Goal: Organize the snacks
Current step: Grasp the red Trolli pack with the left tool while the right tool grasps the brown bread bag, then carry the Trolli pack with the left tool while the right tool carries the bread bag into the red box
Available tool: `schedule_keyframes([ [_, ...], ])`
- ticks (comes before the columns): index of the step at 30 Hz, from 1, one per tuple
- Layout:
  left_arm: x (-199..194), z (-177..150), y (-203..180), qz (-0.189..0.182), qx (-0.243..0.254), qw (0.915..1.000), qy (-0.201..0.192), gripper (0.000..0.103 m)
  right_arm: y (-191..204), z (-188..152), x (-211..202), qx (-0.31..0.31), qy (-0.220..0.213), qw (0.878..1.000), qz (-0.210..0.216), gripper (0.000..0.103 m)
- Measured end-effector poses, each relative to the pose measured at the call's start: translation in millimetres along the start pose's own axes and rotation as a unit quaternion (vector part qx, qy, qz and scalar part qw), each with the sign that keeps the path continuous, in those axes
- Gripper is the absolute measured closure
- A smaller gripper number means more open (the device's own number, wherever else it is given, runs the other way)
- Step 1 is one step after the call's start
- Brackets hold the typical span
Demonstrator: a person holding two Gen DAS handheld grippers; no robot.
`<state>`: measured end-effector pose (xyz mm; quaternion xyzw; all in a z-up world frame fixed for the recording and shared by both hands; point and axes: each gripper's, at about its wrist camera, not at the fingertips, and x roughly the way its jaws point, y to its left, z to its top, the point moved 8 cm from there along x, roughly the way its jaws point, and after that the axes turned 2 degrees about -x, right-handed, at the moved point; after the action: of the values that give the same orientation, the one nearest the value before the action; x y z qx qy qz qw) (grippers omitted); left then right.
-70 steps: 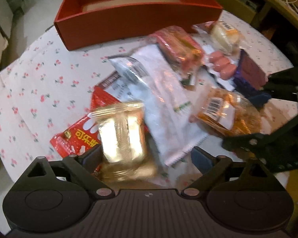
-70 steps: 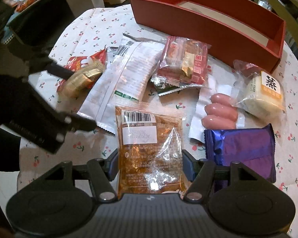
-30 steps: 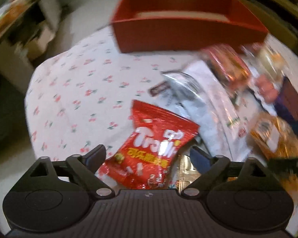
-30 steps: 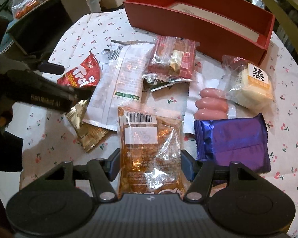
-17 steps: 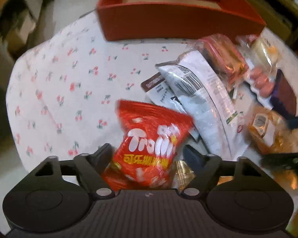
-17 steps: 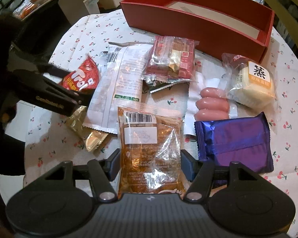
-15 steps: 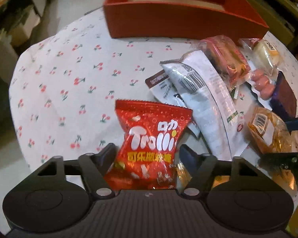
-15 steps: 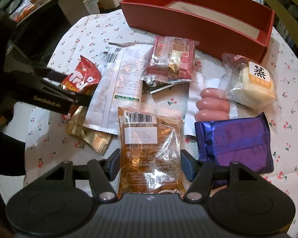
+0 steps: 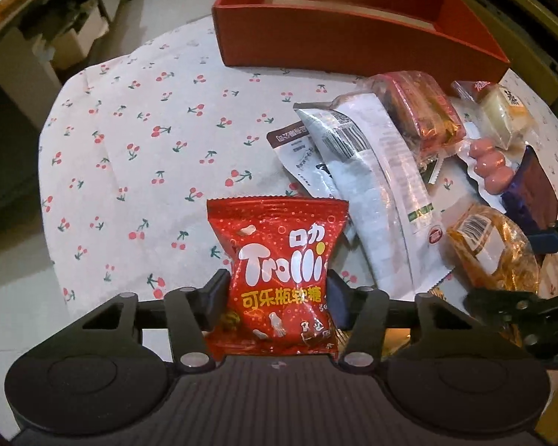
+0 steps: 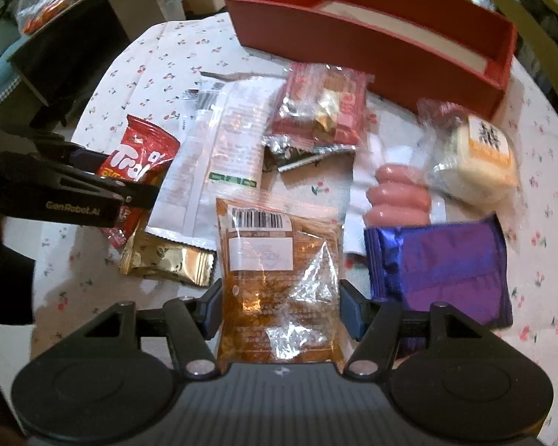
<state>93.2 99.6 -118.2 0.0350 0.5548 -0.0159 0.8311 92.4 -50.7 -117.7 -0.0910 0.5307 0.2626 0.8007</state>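
Observation:
My left gripper (image 9: 277, 297) is shut on a red Trolli candy bag (image 9: 281, 275), which stands upright between the fingers; the same bag (image 10: 137, 160) shows in the right wrist view. My right gripper (image 10: 279, 310) is shut on a clear orange snack bag (image 10: 279, 275), also seen in the left wrist view (image 9: 491, 249). An empty red box (image 9: 353, 33) stands at the far side of the table (image 9: 141, 141); it also shows in the right wrist view (image 10: 372, 41).
Loose snacks lie on the cherry-print cloth: a gold packet (image 10: 167, 260), a long white packet (image 10: 219, 148), a red wafer pack (image 10: 320, 107), pink sausages (image 10: 398, 193), a purple packet (image 10: 442, 260) and a cream bun (image 10: 476, 156). Shelves and boxes (image 9: 55, 37) stand beyond the table's left edge.
My left gripper let go of the gold packet, moved onto the red Trolli bag and closed on it. The gold packet now lies on the table. My right gripper kept hold of the orange bag.

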Motion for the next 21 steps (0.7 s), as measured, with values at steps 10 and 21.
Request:
schedule_keyframes([
  [10,-33.0,-11.2,0.9,-0.042,-0.064,0.9970,-0.016,0.047,-7.1,-4.7,-28.3,0.044,-0.043,0.998,0.000,0.042],
  [21,-61.5,-7.2,-18.5,-0.084,-0.081,0.9929,-0.024,0.047,-5.3,-2.2,-68.0,0.081,-0.102,0.991,0.006,0.044],
])
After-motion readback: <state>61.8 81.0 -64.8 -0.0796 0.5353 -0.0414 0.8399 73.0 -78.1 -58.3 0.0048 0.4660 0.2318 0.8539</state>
